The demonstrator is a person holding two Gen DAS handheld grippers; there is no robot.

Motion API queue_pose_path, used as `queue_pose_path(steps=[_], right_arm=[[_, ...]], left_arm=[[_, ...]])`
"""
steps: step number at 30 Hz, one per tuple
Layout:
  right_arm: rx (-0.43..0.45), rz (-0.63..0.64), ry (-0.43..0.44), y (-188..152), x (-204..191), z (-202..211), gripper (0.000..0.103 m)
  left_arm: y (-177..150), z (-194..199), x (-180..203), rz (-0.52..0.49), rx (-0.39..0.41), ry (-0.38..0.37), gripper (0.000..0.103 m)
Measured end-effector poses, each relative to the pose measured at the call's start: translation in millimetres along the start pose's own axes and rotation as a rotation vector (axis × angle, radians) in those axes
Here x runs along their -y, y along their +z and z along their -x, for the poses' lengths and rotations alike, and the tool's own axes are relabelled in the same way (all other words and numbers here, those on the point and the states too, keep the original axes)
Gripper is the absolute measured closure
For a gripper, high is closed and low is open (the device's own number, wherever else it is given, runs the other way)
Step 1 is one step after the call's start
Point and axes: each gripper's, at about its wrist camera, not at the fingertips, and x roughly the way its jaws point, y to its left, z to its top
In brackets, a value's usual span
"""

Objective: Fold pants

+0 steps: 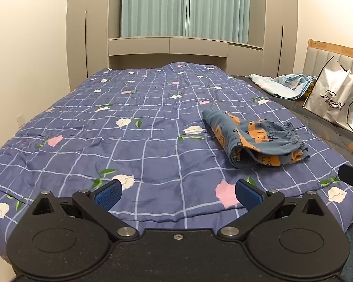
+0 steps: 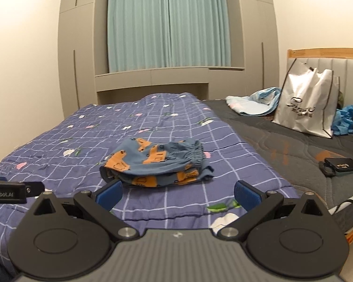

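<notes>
"enRobot.AI" on the left tool (image 2: 6, 193); bag (image 2: 304, 103) script illegible.

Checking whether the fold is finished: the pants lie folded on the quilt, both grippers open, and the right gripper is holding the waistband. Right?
Not quite. The right gripper holds nothing: the right wrist view shows its jaws apart, short of the pants. The rest holds: pants folded on the quilt, left gripper open.

blue-orange pants (image 1: 254, 138), blue checked floral quilt (image 1: 129, 127).
</notes>
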Motion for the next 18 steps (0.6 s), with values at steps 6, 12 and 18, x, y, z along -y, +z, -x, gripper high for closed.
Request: queue_pose_path(steps=[6, 12, 18], right_arm=[[-0.008, -0.024, -0.014, -3.2, 6.8, -1.6, 0.0], [-0.015, -0.024, -0.01, -4.2, 7.5, -3.1, 0.0], [-0.014, -0.029, -0.01, -3.9, 8.2, -3.6, 0.0]], left_arm=[[-2.2, 1.2, 1.6, 0.003, 0.003, -0.016, 0.001], [-2.5, 1.5, -1.4, 0.015, 0.003, -0.006, 0.001], [-1.6, 2.6, -4.9, 0.024, 0.006, -0.002, 0.001]])
